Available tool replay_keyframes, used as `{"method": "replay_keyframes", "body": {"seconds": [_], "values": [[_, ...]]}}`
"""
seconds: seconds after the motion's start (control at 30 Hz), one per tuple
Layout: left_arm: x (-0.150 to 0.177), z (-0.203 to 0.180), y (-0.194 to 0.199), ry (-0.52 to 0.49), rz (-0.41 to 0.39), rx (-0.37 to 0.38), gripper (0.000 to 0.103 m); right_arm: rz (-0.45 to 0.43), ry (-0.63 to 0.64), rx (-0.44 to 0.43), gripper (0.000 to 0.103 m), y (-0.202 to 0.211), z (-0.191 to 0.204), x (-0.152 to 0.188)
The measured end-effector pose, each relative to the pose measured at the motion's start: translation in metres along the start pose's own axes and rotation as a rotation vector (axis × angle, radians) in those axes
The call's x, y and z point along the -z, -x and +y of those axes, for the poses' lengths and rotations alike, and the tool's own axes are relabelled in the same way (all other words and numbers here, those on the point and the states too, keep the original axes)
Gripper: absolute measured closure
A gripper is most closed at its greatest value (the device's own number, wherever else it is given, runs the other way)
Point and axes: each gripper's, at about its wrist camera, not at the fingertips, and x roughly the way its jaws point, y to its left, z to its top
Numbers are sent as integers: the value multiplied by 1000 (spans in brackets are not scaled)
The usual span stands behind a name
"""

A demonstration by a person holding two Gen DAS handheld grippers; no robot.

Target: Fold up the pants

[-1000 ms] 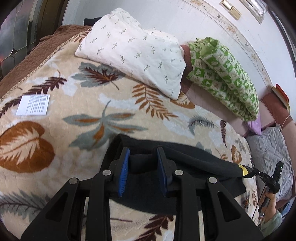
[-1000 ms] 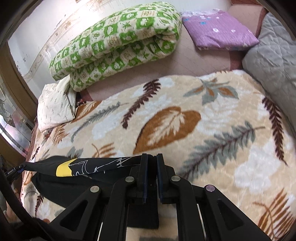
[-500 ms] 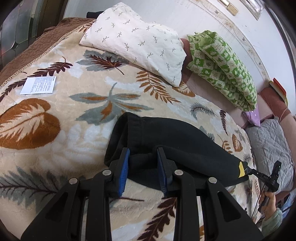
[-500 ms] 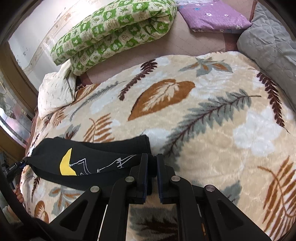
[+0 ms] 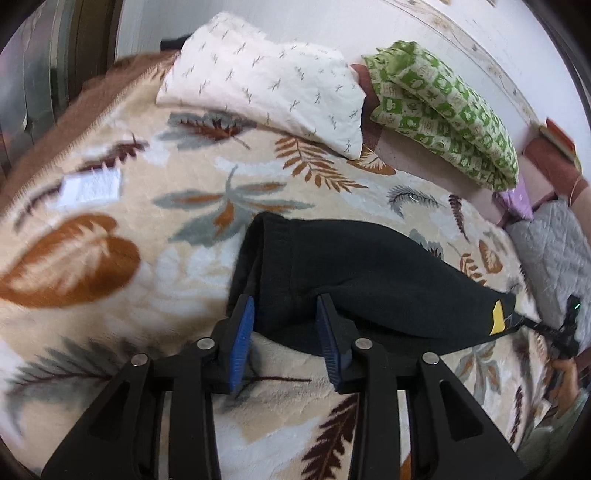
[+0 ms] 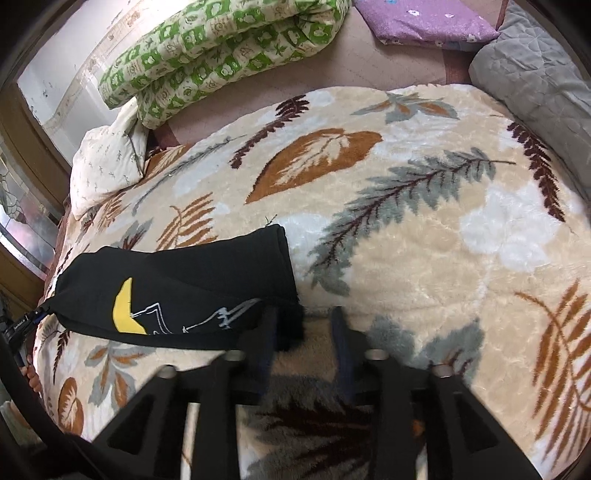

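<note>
Black pants (image 5: 362, 273) with a yellow and white print lie folded in a strip on the leaf-patterned blanket (image 5: 110, 280). In the right wrist view the pants (image 6: 184, 291) lie left of centre. My left gripper (image 5: 284, 325) is open, its blue pads on either side of the near edge of the pants at one end. My right gripper (image 6: 303, 328) is open at the other end, with the corner of the pants just inside its left finger. The far end of the pants meets the other gripper's tip in each view.
A white pillow (image 5: 266, 74) and a green patterned quilt (image 5: 443, 107) lie at the head of the bed. A purple cushion (image 6: 424, 18) and a grey quilted cover (image 6: 535, 74) are at the right. A white paper (image 5: 90, 186) lies on the blanket at left.
Both grippers lowered the pants onto the blanket. The right gripper, shut on the cloth before, has opened; the left has opened wider. The pants now rest flat.
</note>
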Motion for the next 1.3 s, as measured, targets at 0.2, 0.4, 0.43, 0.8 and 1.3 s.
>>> {"method": "replay_keyframes", "body": {"seconds": [0.2, 0.4, 0.43, 0.8, 1.3], "values": [[-11, -32, 41, -123, -88, -55, 44, -25, -19, -87, 59, 25, -6, -7], [-12, -95, 30, -174, -76, 54, 44, -27, -15, -168, 82, 12, 11, -8], [-11, -110, 24, -199, -64, 75, 44, -11, -11, -175, 84, 6, 14, -6], [39, -339, -53, -696, 26, 284, 44, 33, 18, -190, 78, 8, 9, -12], [77, -417, -108, -947, 160, 398, 44, 114, -8, -225, 80, -44, -7, -66]]}}
